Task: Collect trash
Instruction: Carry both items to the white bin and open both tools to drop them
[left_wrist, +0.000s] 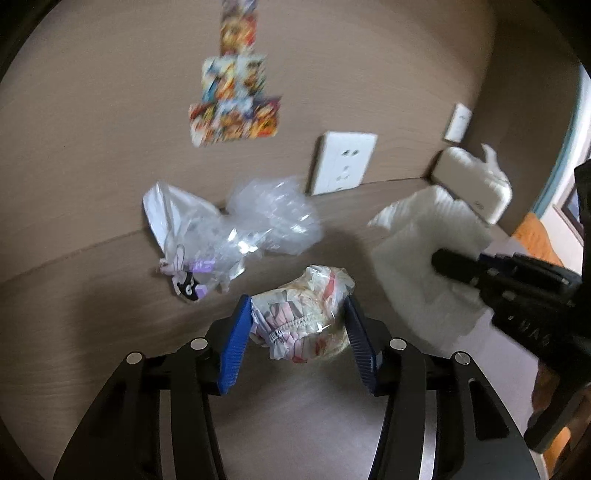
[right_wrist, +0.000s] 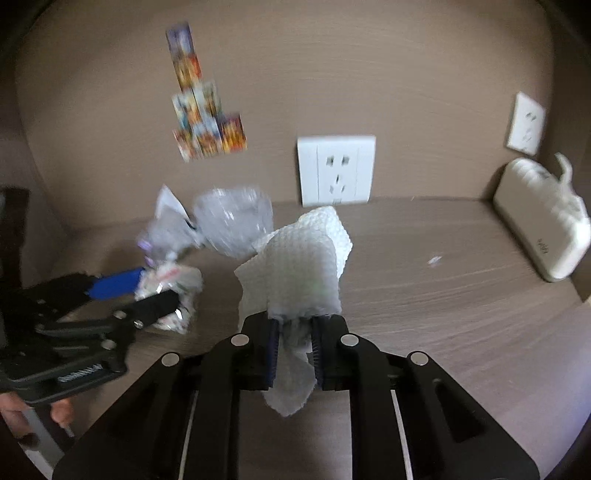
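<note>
Between left gripper (left_wrist: 297, 319) pads — crumpled wrapper (left_wrist: 306, 310)

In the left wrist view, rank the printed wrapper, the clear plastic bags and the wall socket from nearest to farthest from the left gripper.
1. Printed wrapper, between the left gripper's jaws.
2. Clear plastic bags, behind it, to the left, against the wall.
3. Wall socket, up on the wall, right of centre.

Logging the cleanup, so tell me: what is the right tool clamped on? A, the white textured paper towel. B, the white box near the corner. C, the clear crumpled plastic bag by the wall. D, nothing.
A: in the right wrist view, the right tool pinches the white textured paper towel between nearly closed pads.
</note>
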